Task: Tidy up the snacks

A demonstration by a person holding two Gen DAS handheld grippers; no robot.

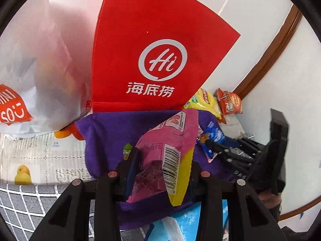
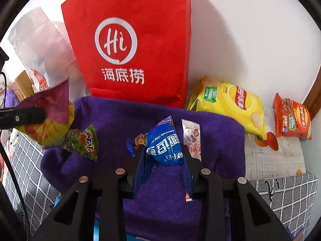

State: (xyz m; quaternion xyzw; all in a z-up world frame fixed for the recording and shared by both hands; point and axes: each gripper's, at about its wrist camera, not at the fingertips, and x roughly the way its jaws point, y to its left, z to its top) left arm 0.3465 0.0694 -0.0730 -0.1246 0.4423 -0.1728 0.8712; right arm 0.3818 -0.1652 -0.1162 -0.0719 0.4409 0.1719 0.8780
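Observation:
My left gripper [image 1: 163, 160] is shut on a pink and yellow snack packet [image 1: 166, 152], held above the purple cloth [image 1: 112, 132]. It also shows at the left of the right wrist view [image 2: 50, 114]. My right gripper [image 2: 163, 154] is shut on a blue chocolate chip cookie packet [image 2: 164, 144] over the purple cloth [image 2: 120, 120]. The right gripper with its blue packet [image 1: 212, 138] shows in the left wrist view. A green snack packet [image 2: 82, 140] and a white packet [image 2: 191, 136] lie on the cloth. A red bag [image 2: 128, 44] stands upright behind it.
A yellow chip bag [image 2: 230, 104] and an orange chip bag [image 2: 293, 118] lie to the right by the white wall. A white plastic bag [image 1: 34, 70] stands left of the red bag [image 1: 152, 50]. A grey checked surface [image 2: 291, 192] lies under the cloth.

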